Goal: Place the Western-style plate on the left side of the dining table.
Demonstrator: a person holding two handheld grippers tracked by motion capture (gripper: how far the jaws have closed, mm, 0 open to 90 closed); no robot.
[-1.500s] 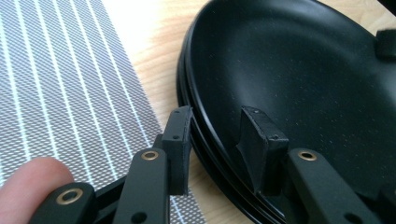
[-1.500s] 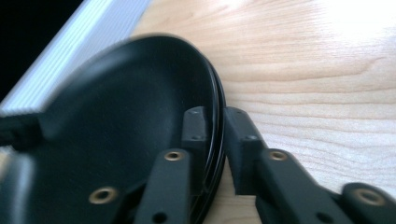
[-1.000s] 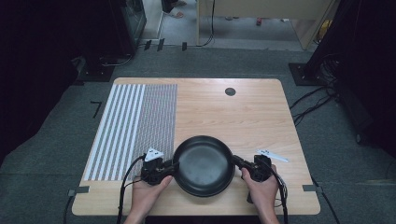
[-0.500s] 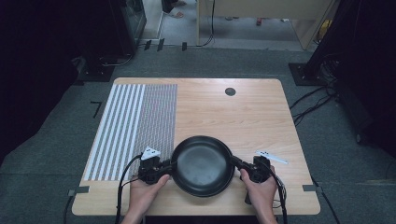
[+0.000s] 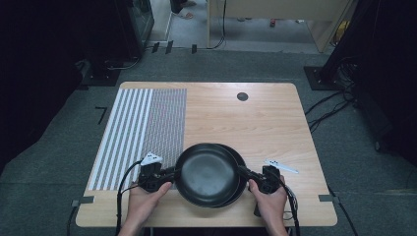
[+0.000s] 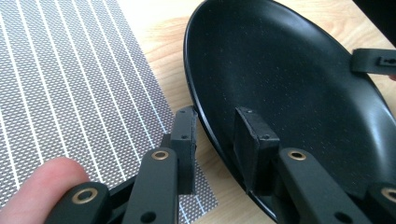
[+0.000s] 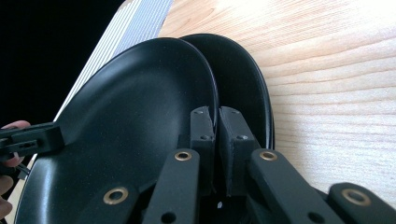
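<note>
Right gripper (image 7: 215, 128): jaws are seen nearly closed, pinched on the right rim of the upper black plate (image 5: 207, 173); in the right gripper view the rim edge runs between the two pads with almost no gap left. Left gripper (image 6: 219, 140): jaws are seen spread apart, straddling the left rim of the same plate, one pad outside and one inside the bowl. No firm contact can be confirmed on the outer pad; the grip on this side is judged not yet closed.

Position of the plate: near-centre of the table (image 5: 275, 123), between the two hands, close to the near edge. It is held slightly tilted and offset to the left over a second black plate (image 5: 239, 169), whose rim shows as a crescent on the right side in the high view and behind the upper rim in the right gripper view. Whether the two plates touch cannot be told.

Further out: a striped grey placemat (image 5: 142, 130) lies on the left part of the table, its near right corner just beside the left gripper. A small dark round mark (image 5: 242, 96) is seen at the far side of the table.

Progress, as judged: the upper plate is taken at the right rim and appears partly separated from the lower one. What is left: closing the left jaws on the rim, lifting clear, and setting the plate down, plausibly on the placemat. The destination is an inference only.
</note>
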